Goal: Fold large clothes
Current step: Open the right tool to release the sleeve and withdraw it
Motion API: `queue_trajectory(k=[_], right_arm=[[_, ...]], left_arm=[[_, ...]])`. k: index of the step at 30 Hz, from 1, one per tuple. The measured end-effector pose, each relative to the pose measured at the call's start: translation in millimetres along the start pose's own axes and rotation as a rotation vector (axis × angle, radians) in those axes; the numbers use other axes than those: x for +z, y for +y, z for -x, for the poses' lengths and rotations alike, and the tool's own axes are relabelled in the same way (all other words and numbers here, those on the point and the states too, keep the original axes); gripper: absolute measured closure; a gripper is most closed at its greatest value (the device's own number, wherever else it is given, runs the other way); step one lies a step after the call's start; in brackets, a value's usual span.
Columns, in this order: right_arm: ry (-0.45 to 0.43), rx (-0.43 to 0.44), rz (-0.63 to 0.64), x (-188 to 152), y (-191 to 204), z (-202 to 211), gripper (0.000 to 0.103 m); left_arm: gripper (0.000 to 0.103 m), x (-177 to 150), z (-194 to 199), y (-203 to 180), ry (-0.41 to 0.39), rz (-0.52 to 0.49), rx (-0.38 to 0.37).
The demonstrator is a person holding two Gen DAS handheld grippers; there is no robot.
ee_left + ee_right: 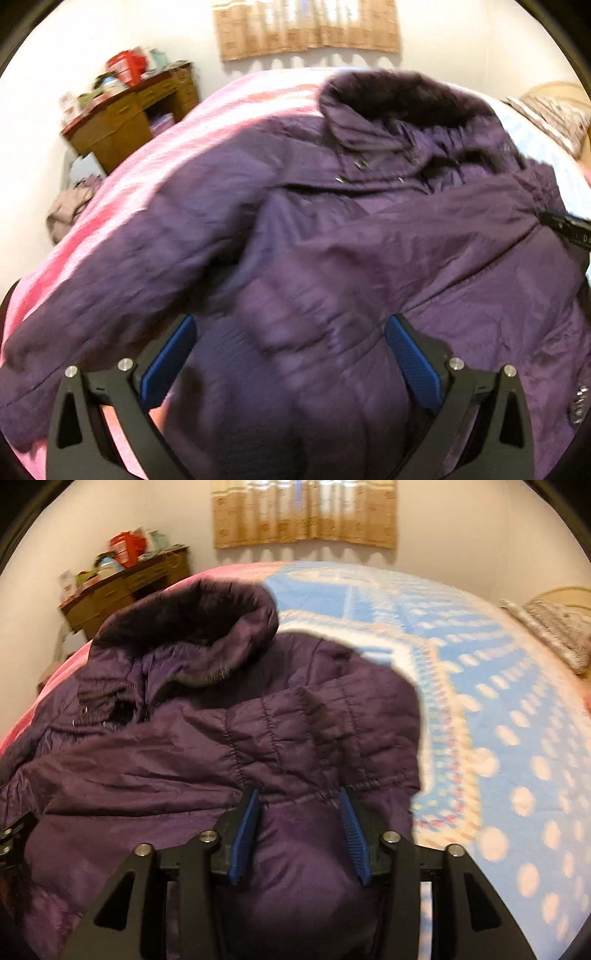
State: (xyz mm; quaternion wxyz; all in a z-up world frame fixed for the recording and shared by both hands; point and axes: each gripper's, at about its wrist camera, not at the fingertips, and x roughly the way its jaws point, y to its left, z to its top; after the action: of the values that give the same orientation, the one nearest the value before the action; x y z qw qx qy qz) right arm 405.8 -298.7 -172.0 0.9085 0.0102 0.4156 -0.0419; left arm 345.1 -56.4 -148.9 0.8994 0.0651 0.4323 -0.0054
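Ahead of me a tan patterned curtain (304, 515) hangs at the top of the far wall (461, 535). In the far left corner of the room I see a brown wooden desk (122, 587), its top crowded with blurred clutter, a red container (127, 544) among it. A pink blanket (122, 199) covers the bed's left side, a blue dotted blanket (498, 701) its right. At the bed's far right edge lies a patterned pillow (554, 631).

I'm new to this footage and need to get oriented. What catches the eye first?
A big purple quilted jacket with a dark furry hood sprawls across the bed, filling both views. The right gripper has fabric bunched between its blue pads; the left gripper is spread wide over the jacket.
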Motion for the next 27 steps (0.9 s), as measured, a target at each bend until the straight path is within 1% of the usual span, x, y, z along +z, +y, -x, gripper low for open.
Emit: queue_trajectory(k=[1,3,4,5,7,8,9,10,12,13,14,15,17,20,27], right_arm=[[-0.044,-0.008,-0.008,4,4,15,0.045],[-0.121,0.011,-0.033,11,14,38,0.034],[-0.142,0.042,-0.044,15,23,47,0.032],[-0.137,0.095,-0.038,18,35,48,0.030],[-0.109,0.185,0.007,17,56,42,0.030],[-0.096,0.198,0.052,13,70,36,0.030],[-0.077,0.174,0.101,8,83,28,0.030],[-0.059,0.148,0.123,3,91,20,0.030],[-0.016,0.142,0.120,-9,91,1,0.030],[0.002,0.132,0.107,-14,86,-6,0.030],[0.017,0.143,0.083,-17,79,-14,0.029],[0.025,0.174,0.056,-17,73,-18,0.029],[0.041,0.185,0.045,-16,68,-22,0.029],[0.052,0.142,0.095,-18,79,-24,0.028],[0.059,0.114,0.121,-19,88,-29,0.027]], left_arm=[[0.000,1,18,5,-0.054,0.010,0.013],[0.000,6,45,8,-0.146,0.025,0.032],[0.000,12,56,7,-0.178,0.033,0.011],[0.000,16,60,4,-0.186,0.036,-0.011],[0.000,25,58,-8,-0.167,0.030,-0.068],[0.000,28,51,-18,-0.153,0.025,-0.073],[0.000,28,42,-26,-0.136,0.020,-0.071],[0.000,27,30,-33,-0.111,0.015,-0.058],[0.000,21,8,-39,-0.076,0.005,-0.008],[0.000,17,-4,-40,-0.044,0.001,0.019],[0.000,11,-17,-39,-0.010,0.001,0.033],[0.000,7,-24,-36,0.009,0.013,0.006],[0.000,9,-20,-33,0.002,0.021,-0.005],[0.000,8,-23,-34,0.007,0.013,0.002],[0.000,3,-20,-37,-0.005,0.011,0.014]])
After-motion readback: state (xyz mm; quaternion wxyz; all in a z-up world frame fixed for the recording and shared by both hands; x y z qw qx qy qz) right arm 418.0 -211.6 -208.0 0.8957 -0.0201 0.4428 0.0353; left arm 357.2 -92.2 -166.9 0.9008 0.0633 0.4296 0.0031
